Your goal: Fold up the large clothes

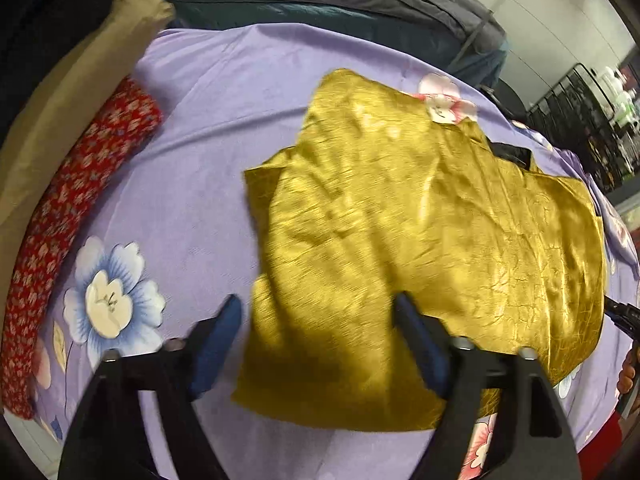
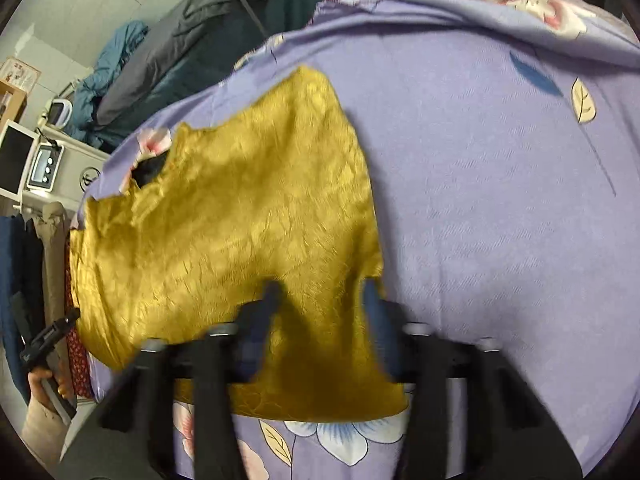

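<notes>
While both grippers tilt steeply down over the bed:
Left gripper (image 1: 320, 312): jaws apart, straddling the garment's near edge, pinching nothing.
Right gripper (image 2: 322, 292): jaws apart astride the cloth; grip unclear.
Gold garment (image 1: 420, 220): flat on the lilac floral bedsheet (image 1: 200, 128).

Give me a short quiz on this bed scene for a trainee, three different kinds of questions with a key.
1. True or false: the mustard-yellow garment lies on the lavender floral sheet.
2. Which cloth lies at the sheet's left edge in the left wrist view? A) red floral cloth B) white towel C) striped scarf
3. Fill in: the left gripper has its jaws ___.
Key: 1 true; 2 A; 3 open.
</notes>
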Available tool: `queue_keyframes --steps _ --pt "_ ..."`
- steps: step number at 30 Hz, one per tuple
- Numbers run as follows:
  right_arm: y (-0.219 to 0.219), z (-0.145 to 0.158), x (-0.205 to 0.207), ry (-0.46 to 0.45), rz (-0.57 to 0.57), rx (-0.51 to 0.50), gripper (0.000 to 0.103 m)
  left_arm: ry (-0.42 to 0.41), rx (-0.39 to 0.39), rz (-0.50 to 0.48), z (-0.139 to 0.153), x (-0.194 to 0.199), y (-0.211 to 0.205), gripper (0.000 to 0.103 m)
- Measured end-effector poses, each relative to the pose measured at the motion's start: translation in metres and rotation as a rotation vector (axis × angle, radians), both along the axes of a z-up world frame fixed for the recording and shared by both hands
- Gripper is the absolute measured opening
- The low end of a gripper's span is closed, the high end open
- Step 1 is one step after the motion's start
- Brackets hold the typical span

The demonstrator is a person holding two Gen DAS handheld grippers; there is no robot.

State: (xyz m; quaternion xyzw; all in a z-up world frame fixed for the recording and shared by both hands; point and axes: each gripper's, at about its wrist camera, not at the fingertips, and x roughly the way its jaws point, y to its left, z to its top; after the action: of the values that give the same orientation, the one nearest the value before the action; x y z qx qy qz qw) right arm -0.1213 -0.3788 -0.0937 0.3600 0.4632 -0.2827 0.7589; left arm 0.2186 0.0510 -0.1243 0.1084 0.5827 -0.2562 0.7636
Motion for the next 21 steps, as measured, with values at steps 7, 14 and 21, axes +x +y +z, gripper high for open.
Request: queue_keyframes --steps 7,14,21 --pt "0.002 0.016 0.018 0.000 -0.007 -0.119 0.004 -0.173 0.217 -0.086 -0.002 0.011 -0.039 0.010" --pt "-0.011 0.007 0.046 0.079 -0.010 -0.126 0.004 -0.149 0.309 -0.060 -0.024 0.036 -0.053 0.009" --pt "-0.014 -0.004 0.048 0.115 -0.024 -0.099 0.011 -0.186 0.343 -0.104 -0.031 0.030 -0.068 0.015"
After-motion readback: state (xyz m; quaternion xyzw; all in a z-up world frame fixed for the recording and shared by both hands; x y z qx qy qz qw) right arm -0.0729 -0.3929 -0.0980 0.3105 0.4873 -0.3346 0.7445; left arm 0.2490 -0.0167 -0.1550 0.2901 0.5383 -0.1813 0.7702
